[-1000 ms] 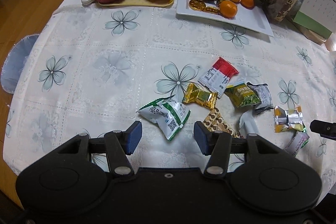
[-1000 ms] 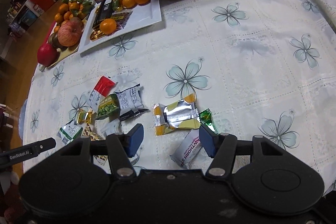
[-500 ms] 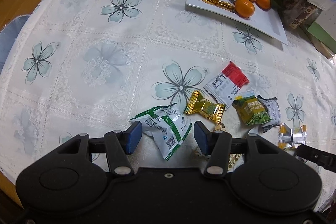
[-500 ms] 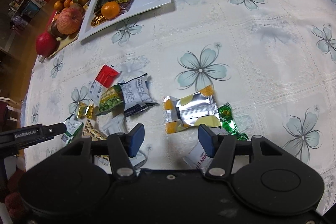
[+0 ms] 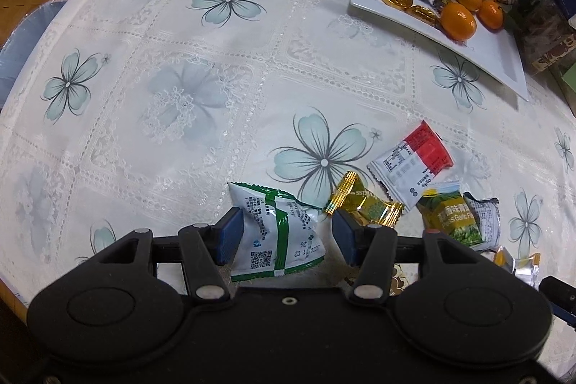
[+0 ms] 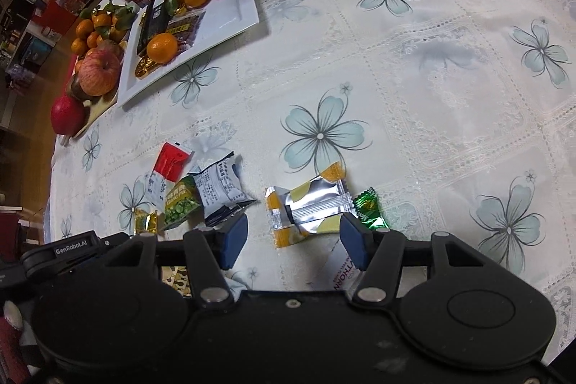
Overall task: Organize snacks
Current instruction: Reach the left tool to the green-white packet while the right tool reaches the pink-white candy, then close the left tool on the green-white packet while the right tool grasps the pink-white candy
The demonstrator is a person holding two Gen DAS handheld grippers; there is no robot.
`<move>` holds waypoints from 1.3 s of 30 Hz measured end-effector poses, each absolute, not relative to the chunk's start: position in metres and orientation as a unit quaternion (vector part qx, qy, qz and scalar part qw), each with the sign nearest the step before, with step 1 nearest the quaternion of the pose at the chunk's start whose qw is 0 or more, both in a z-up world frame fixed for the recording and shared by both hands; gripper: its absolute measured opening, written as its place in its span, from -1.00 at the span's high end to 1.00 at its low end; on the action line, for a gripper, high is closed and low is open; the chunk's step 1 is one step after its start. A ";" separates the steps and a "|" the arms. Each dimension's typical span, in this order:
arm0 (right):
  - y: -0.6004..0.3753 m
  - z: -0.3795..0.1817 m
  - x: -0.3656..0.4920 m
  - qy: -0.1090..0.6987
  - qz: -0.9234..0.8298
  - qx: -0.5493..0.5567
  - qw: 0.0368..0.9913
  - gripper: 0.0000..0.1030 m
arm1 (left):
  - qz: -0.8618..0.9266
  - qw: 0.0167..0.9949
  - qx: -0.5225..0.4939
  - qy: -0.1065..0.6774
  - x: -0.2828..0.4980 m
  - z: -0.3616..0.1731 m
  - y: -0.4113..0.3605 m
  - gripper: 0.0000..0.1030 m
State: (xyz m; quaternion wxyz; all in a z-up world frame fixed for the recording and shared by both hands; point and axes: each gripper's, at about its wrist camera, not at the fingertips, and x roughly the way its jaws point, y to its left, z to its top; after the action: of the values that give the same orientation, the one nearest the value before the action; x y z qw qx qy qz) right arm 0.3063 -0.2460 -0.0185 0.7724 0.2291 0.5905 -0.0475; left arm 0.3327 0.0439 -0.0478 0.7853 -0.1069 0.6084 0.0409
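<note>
I am keeping my left gripper [image 5: 286, 236] wide open around the white-and-green snack packet [image 5: 275, 234]; its left pad seems to be just touching, the right pad is apart, nothing is gripped. The gold candy [image 5: 363, 206] is lying just beside the right pad, so closing may catch it too. My right gripper [image 6: 293, 236] is also standing open, astride the silver-and-yellow packet [image 6: 307, 206]. The green candy [image 6: 369, 207] is touching that packet and may be dragged along. The white plate [image 5: 504, 60] is well apart.

The left hand-held gripper [image 5: 286, 238] and right hand-held gripper [image 6: 293, 236] both point steeply downward, jaws spread apart.
</note>
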 end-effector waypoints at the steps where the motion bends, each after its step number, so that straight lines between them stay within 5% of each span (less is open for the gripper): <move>1: -0.248 -0.019 0.306 0.593 -0.051 0.228 0.771 -0.18 | 0.042 0.785 -0.106 0.608 0.333 -0.049 0.043 -0.13; 15: -0.247 -0.046 0.296 0.646 -0.057 0.212 0.731 -0.19 | 0.037 0.791 -0.109 0.600 0.323 -0.044 0.047 0.12; 31: -0.237 -0.058 0.299 0.661 -0.067 0.180 0.725 -0.10 | 0.016 0.796 -0.122 0.593 0.311 -0.031 0.053 0.14; 39: -0.231 -0.056 0.298 0.651 -0.065 0.142 0.743 0.50 | 0.011 0.795 -0.121 0.594 0.305 -0.030 0.057 0.14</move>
State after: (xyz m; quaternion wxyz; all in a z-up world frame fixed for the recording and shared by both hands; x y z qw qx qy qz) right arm 0.2982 -0.2308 -0.0556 0.7429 0.1422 0.6509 -0.0650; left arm 0.3049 0.0571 -0.0303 0.7952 -0.1213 0.5939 0.0111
